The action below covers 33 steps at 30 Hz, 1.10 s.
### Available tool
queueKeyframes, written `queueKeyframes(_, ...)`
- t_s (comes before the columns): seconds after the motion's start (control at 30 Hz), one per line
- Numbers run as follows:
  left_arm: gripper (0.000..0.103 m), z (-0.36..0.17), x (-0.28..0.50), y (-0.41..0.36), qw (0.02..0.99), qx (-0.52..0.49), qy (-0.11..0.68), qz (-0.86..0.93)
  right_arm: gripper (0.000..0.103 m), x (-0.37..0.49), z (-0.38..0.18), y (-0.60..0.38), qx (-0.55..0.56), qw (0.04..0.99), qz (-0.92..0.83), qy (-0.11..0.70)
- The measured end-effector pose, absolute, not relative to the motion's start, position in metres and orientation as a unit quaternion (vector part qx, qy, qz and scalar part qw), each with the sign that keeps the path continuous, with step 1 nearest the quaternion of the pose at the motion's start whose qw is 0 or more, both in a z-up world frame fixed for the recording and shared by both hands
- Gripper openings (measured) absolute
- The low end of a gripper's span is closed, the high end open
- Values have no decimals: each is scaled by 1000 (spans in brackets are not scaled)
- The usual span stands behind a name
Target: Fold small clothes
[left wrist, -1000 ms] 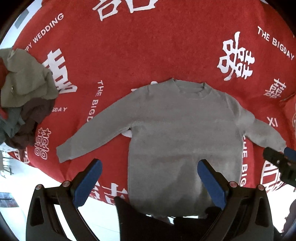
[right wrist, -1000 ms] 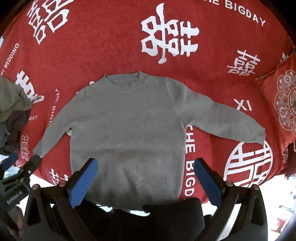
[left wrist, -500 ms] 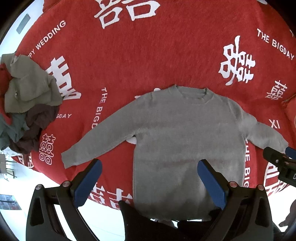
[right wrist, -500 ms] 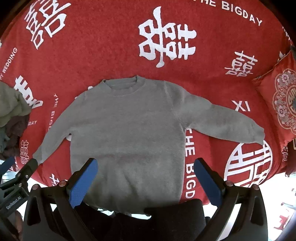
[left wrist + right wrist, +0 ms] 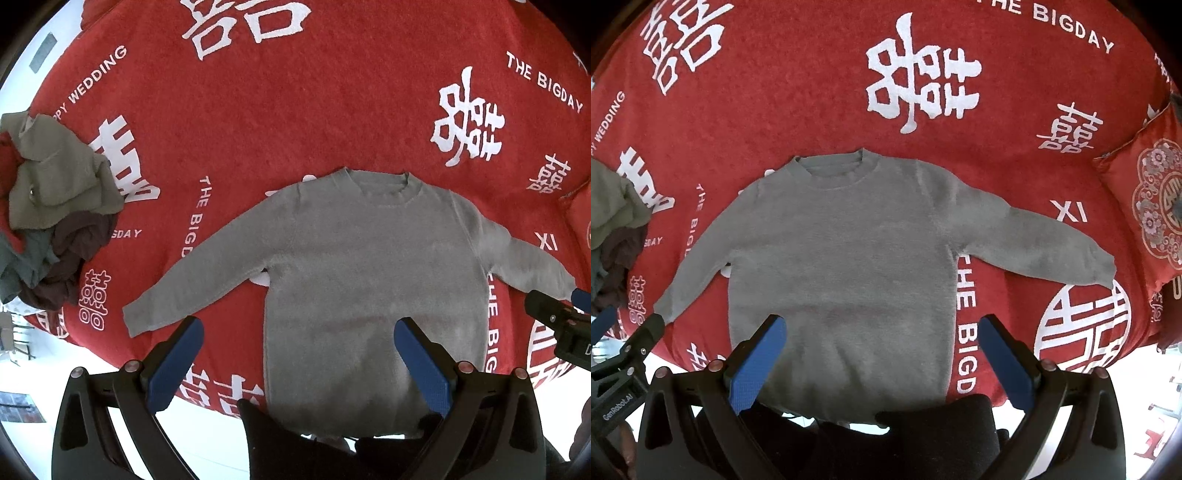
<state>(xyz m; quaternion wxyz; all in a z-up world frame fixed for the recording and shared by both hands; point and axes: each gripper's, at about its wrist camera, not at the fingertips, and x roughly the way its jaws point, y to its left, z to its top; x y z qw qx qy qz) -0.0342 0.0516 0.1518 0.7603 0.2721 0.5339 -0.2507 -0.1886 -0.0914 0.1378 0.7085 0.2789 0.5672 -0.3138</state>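
We see a grey sweater point(image 5: 369, 266) lying flat on a red blanket point(image 5: 295, 110) with white characters, neck away from us, both sleeves spread out to the sides. Our left gripper point(image 5: 295, 354) hangs above the hem, its blue fingers point(image 5: 173, 365) wide apart and holding nothing. Our right gripper point(image 5: 882, 354) is also spread wide and empty, above the lower part of the sweater. A pile of other clothes point(image 5: 48, 214) lies on the blanket, well apart to the left. A red cushion point(image 5: 1152, 206) sits at the right edge
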Motion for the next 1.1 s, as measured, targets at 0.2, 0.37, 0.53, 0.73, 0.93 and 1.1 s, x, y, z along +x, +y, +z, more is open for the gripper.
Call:
queueKeyframes(0.2, 103, 149, -39, 54, 758, 275, 536, -251, 103, -193, 139, -91, 279, 710, -316, 564)
queueKeyframes(0.37, 103, 145, -39, 56, 755, 273, 543, -246, 103, -196, 139, -92, 282, 708, -321, 562)
queueKeyframes(0.53, 103, 144, -38, 57, 754, 273, 545, -243, 103, -196, 137, -94, 286, 706, -321, 563)
queueKeyframes(0.73, 103, 144, -37, 57, 754, 271, 547, -243, 103, -197, 136, -95, 286, 705, -324, 562)
queueKeyframes(0.93, 103, 142, -31, 63, 753, 260, 555, -237, 103, -201, 135, -96, 287, 705, -329, 560)
queueKeyframes(1.1, 103, 135, -27, 67, 750, 257, 563, -232, 103, -203, 135, -96, 283, 704, -330, 562)
